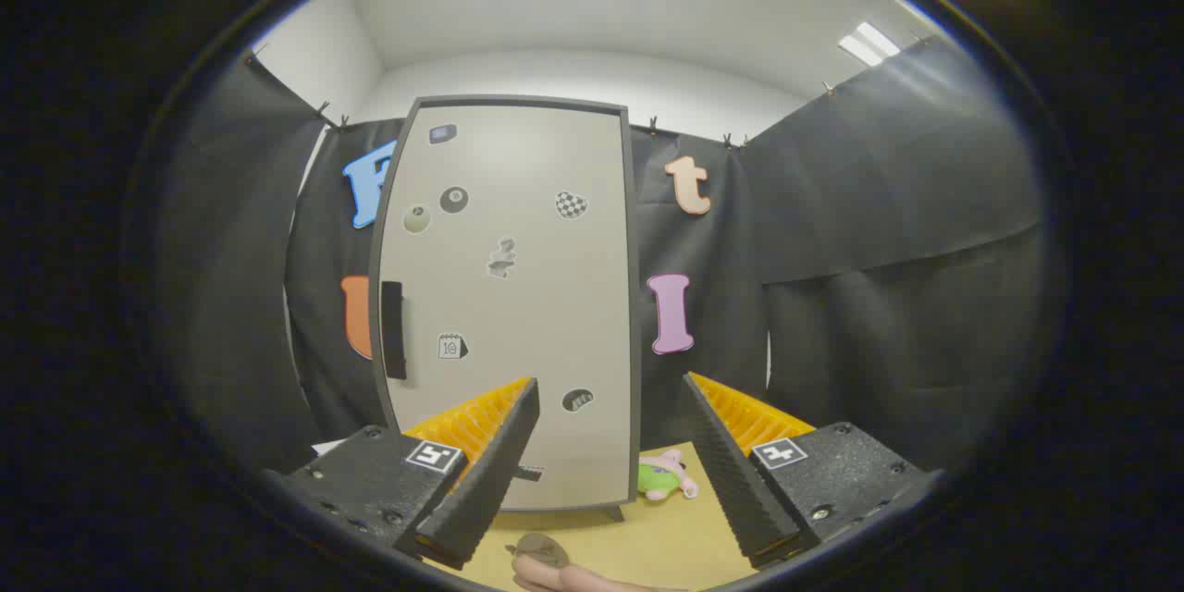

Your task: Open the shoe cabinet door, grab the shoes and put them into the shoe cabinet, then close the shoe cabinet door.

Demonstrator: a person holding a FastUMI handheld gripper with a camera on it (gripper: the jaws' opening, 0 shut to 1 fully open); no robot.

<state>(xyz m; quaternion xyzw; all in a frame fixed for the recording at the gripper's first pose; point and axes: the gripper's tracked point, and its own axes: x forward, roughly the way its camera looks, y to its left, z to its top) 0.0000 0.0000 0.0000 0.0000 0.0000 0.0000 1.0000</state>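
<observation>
Claw (610,472) stands spread, pinching nothing — beyond it the shoe cabinet (509,296) with shut door, green toy (661,478) beside its foot.

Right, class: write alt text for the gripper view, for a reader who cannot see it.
A closed shoe cabinet door, dotted with stickers, with a dark handle at one edge, stands beyond the open gripper. A small green toy lies on the tan floor beside the cabinet.
</observation>
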